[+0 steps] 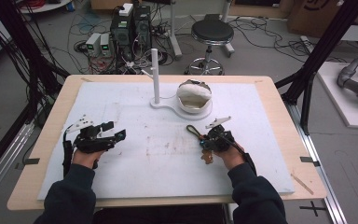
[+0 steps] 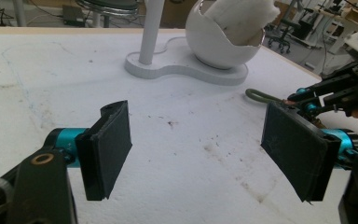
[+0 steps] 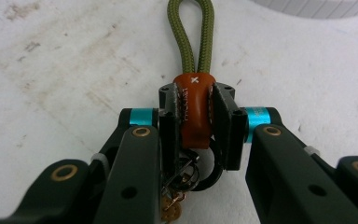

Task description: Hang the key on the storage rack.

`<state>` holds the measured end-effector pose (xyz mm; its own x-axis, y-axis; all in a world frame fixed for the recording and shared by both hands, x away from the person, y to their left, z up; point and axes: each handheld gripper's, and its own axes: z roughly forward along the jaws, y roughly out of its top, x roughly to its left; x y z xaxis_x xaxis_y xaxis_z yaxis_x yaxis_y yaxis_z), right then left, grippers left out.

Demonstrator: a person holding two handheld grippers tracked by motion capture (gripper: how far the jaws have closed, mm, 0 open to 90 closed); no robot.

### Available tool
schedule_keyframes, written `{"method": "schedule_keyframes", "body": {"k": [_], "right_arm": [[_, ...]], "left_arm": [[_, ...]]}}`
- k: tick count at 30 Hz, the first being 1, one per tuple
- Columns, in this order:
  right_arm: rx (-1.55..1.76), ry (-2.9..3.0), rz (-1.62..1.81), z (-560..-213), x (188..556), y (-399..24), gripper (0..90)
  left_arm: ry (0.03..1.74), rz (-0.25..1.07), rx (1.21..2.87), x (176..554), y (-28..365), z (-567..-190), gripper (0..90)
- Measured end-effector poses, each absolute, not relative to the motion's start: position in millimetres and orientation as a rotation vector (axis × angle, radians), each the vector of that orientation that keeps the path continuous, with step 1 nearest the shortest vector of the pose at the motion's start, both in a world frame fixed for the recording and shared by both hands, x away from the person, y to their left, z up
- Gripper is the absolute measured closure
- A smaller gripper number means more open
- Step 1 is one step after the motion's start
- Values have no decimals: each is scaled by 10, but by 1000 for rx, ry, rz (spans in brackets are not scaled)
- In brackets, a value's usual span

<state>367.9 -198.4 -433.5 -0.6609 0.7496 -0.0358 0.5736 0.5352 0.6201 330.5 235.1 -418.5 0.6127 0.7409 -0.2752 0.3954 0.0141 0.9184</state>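
A keychain with an olive cord loop (image 3: 191, 32), a brown leather tab (image 3: 193, 107) and a metal ring lies on the white mat right of centre. My right gripper (image 3: 195, 100) is shut on the leather tab, and the cord loop (image 1: 193, 131) sticks out past its tips. In the high view this gripper (image 1: 208, 140) points toward the far side of the table. My left gripper (image 1: 114, 130) rests at the left of the mat, open with nothing between its pads (image 2: 109, 140). The left gripper view also shows the cord loop (image 2: 261, 96) and the right gripper (image 2: 307, 95) at its right edge.
A white stand with an upright post (image 1: 155, 74) and an egg-shaped bowl (image 1: 194, 97) holding white fluff sits at the far middle of the mat (image 1: 168, 163). The wooden table edge (image 1: 303, 140) borders the mat. A stool (image 1: 211, 32) and computer boxes (image 1: 130, 28) stand on the floor beyond.
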Motion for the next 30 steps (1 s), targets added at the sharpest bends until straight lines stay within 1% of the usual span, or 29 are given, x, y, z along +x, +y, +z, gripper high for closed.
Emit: {"method": "schedule_keyframes", "body": {"k": [1, 3, 11, 15, 23, 28, 30], "right_arm": [[1059, 2444, 949, -4261, 3643, -1990, 746], [1026, 2405, 1026, -4192, 3608, -1995, 745], [960, 2273, 1254, -3930, 3574, -1953, 744], [901, 2219, 1296, -3758, 3618, -1804, 744], [830, 2155, 1321, -3408, 3879, -1448, 744], [793, 2116, 1305, -3287, 3960, -1272, 744], [769, 2094, 1298, -3221, 4013, -1137, 744]], "left_arm": [[972, 352, 1601, 3303, 2368, -4186, 240], [975, 359, 1601, 3302, 2380, -4186, 240], [976, 378, 1586, 3298, 2420, -4171, 246], [977, 373, 1582, 3299, 2426, -4175, 249], [979, 377, 1581, 3296, 2436, -4176, 255], [987, 378, 1571, 3293, 2464, -4178, 256], [987, 380, 1571, 3290, 2472, -4179, 257]]}}
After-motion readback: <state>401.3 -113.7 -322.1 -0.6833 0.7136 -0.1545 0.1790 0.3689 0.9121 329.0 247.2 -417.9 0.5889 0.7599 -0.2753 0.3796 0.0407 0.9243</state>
